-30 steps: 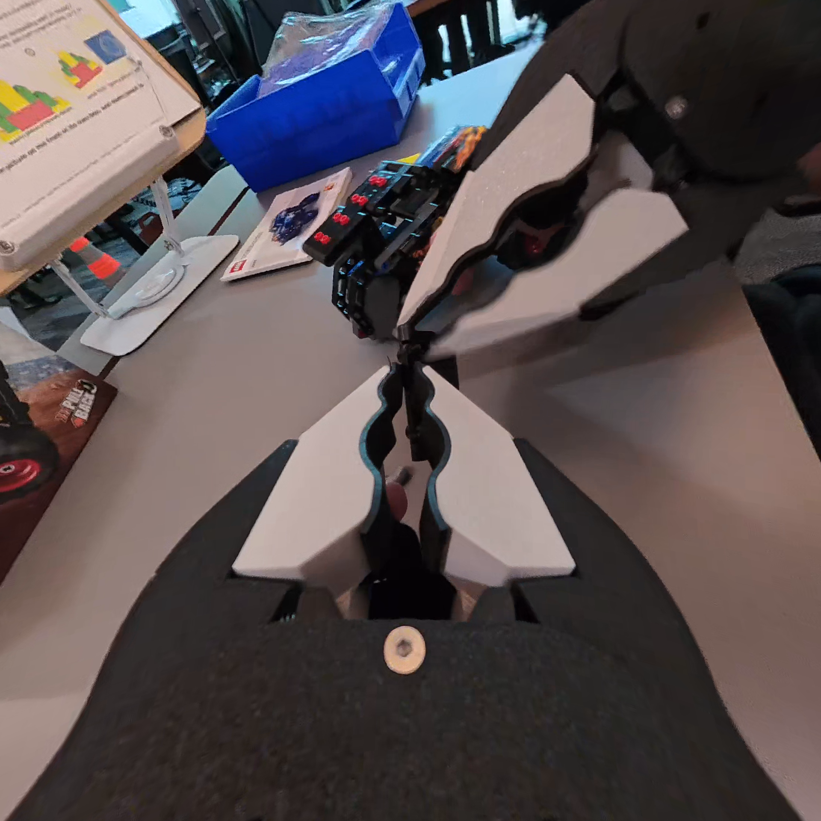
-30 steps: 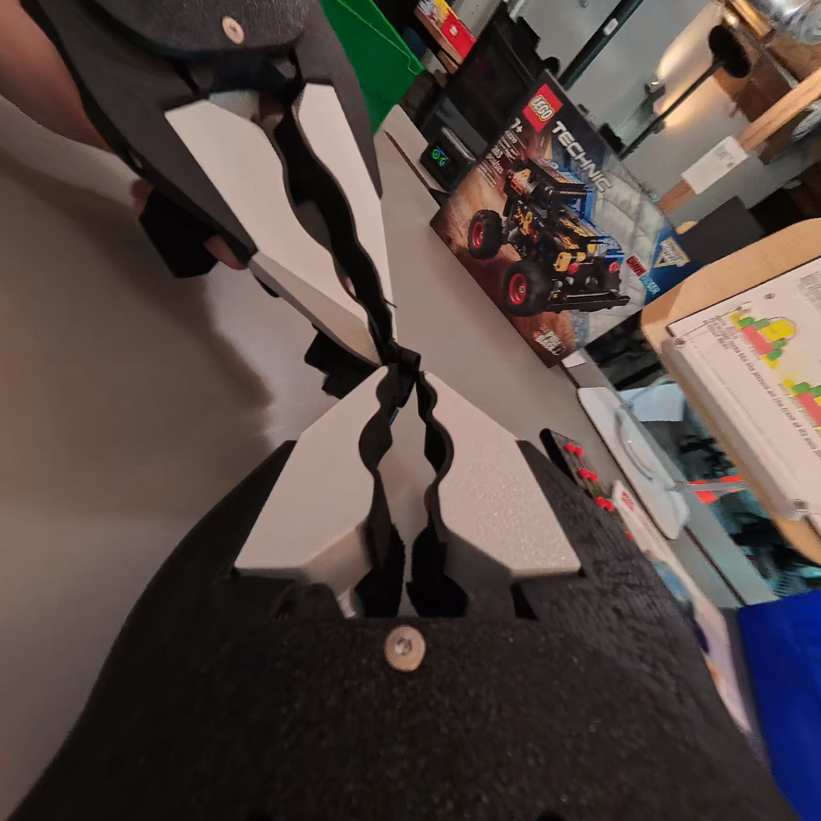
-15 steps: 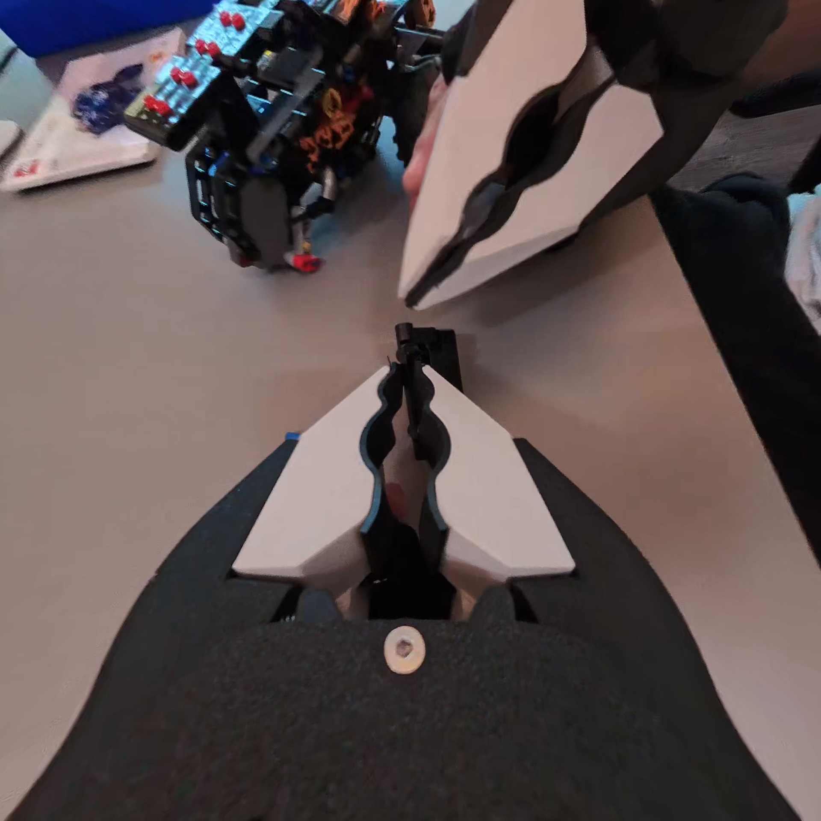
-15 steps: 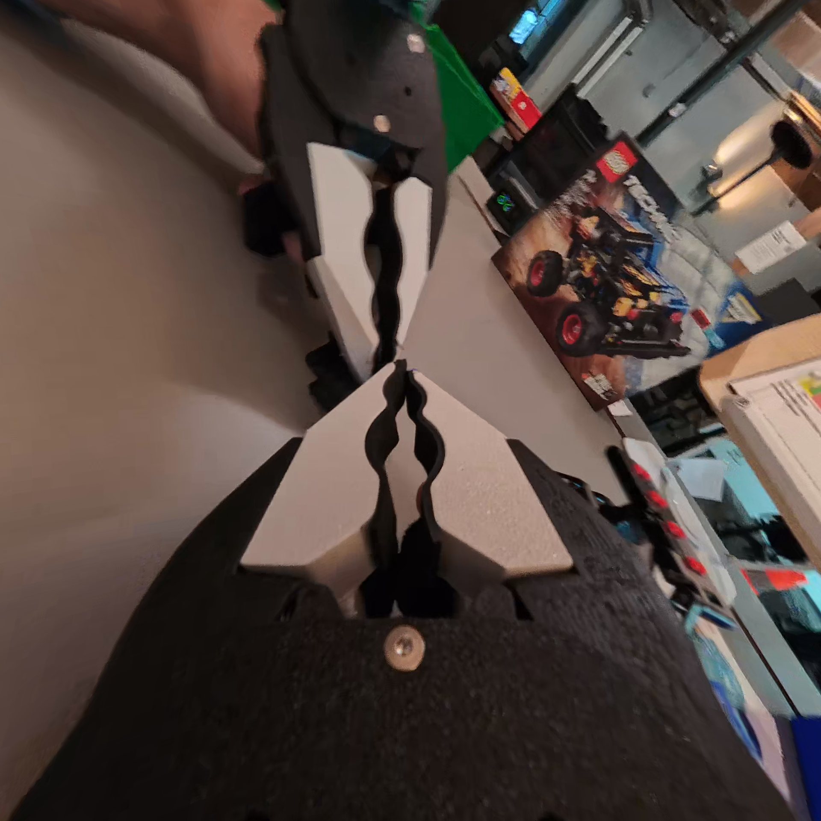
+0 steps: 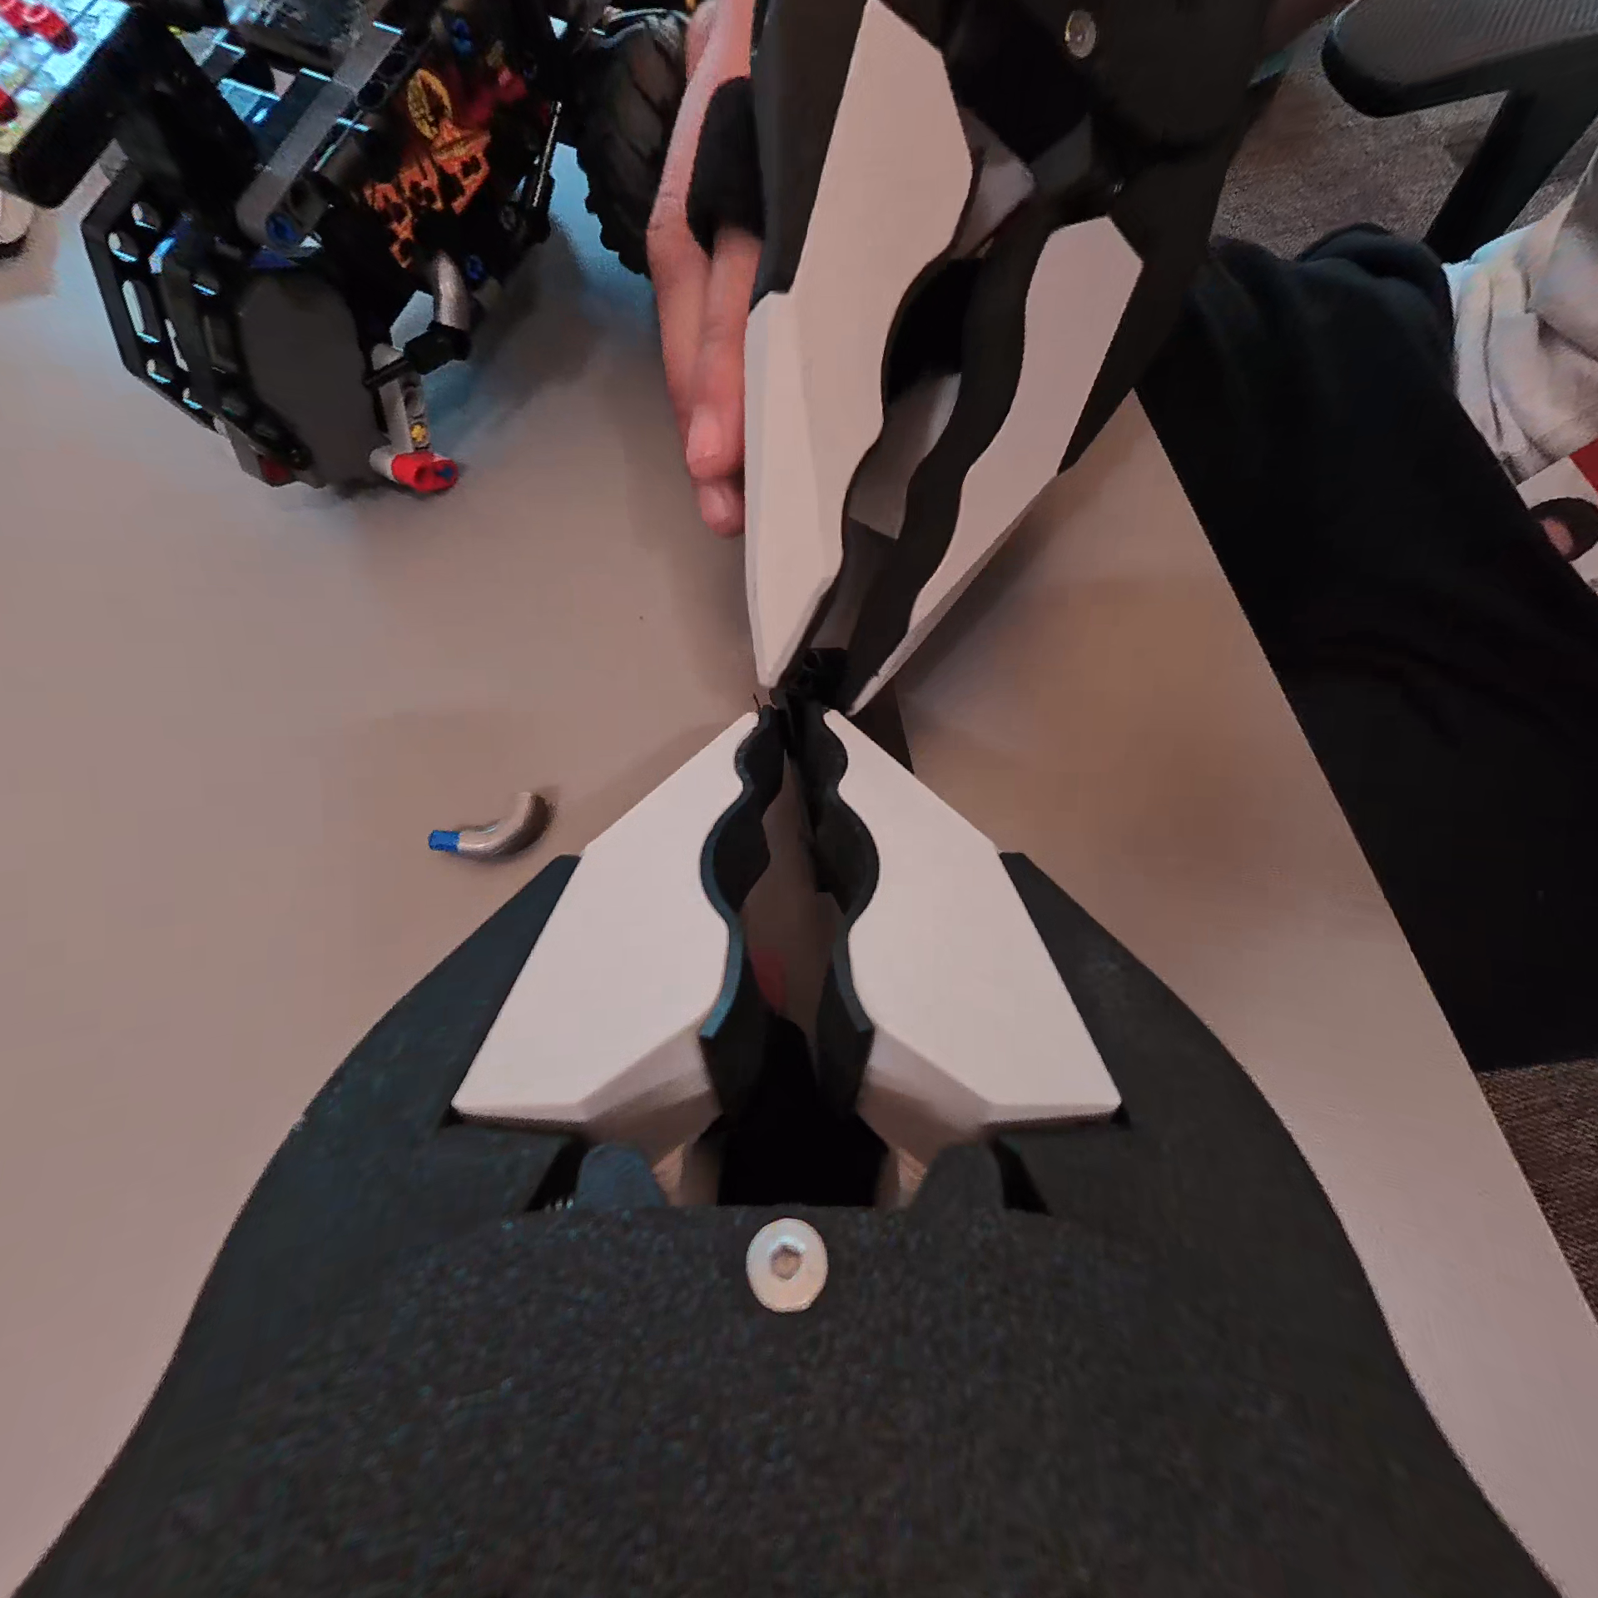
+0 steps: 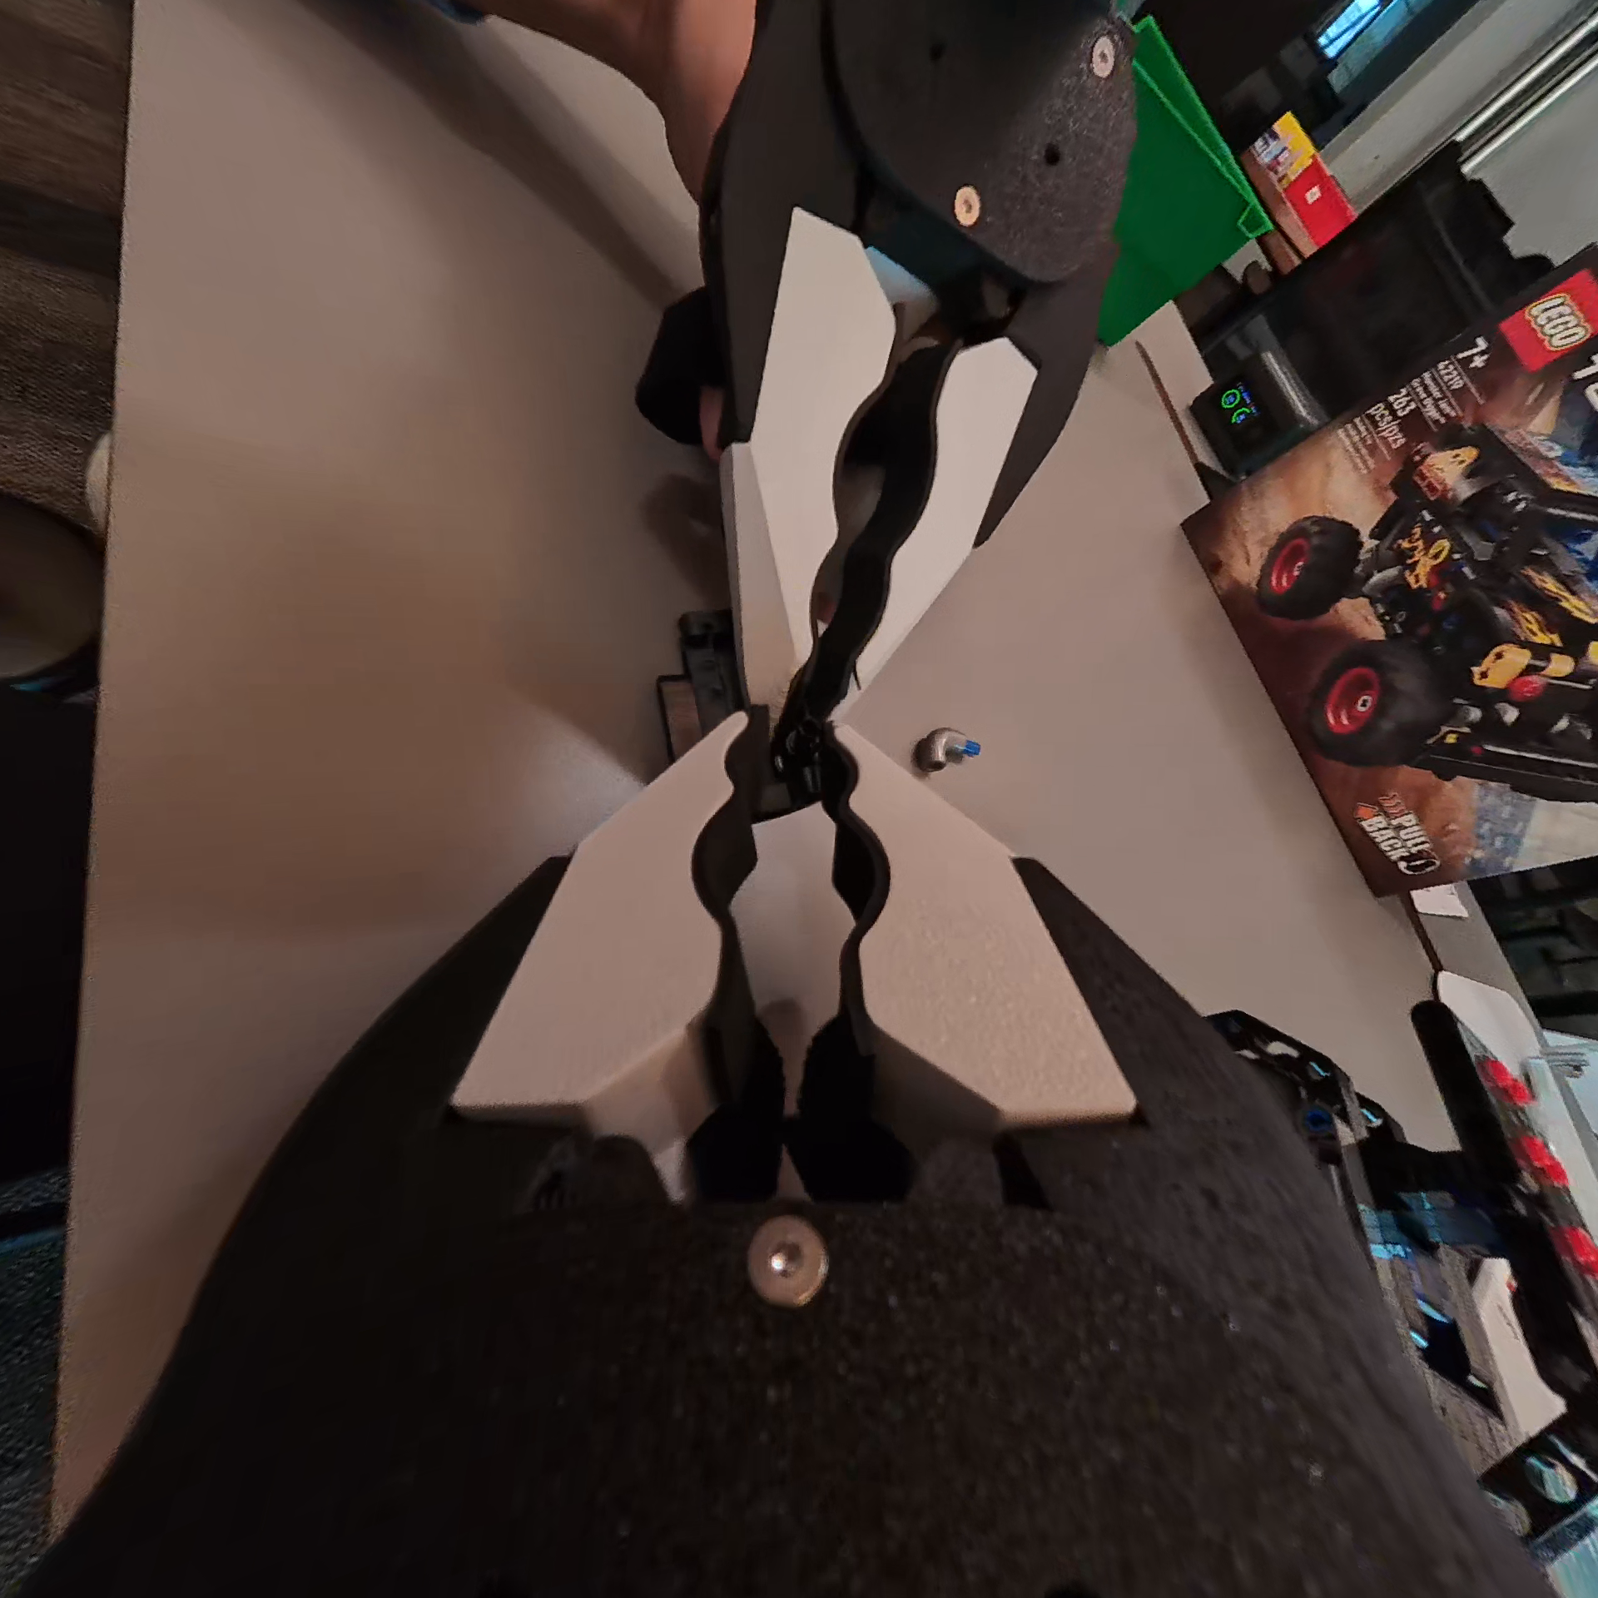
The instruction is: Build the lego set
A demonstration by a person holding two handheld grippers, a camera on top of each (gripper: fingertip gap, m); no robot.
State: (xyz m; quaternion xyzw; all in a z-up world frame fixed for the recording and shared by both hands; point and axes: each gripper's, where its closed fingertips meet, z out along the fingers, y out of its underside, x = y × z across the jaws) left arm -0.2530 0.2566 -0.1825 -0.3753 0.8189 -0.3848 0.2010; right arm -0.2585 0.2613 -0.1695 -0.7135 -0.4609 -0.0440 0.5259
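Surface (image 5: 259, 692): pale grey, matte, smooth; carries everything below.

Boxed toy-truck kit (image 6: 1427, 605): flat printed carton lying on the surface, to the right in the right wrist view, well apart from both grippers.

Brick-built vehicle (image 5: 285, 242): black frame with orange, red and blue parts and a knobbed tyre, standing at the far left in the left wrist view, near the person's hand (image 5: 700, 346) that grips the other tool.

Left gripper (image 5: 791, 713): white angular fingers with black wavy liners in a rough black body. Jaws clenched at the tips on a small black part (image 5: 808, 692); the gap widens behind the tips.

Right gripper (image 6: 791, 752): same build. Jaws nearly closed, tips pinching the same small black part (image 6: 800, 748) from the opposite side. The two grippers meet tip to tip, almost in line, just above the surface. The part is slim and dark; its exact shape cannot be told between the tips.

Flat black piece (image 6: 700, 683): lies on the surface directly under and behind the meeting tips, mostly hidden by the fingers.

Small grey bent tube with a blue end (image 5: 493, 834): curved, glossy, lying loose on the surface just left of the left gripper, touching neither tool.
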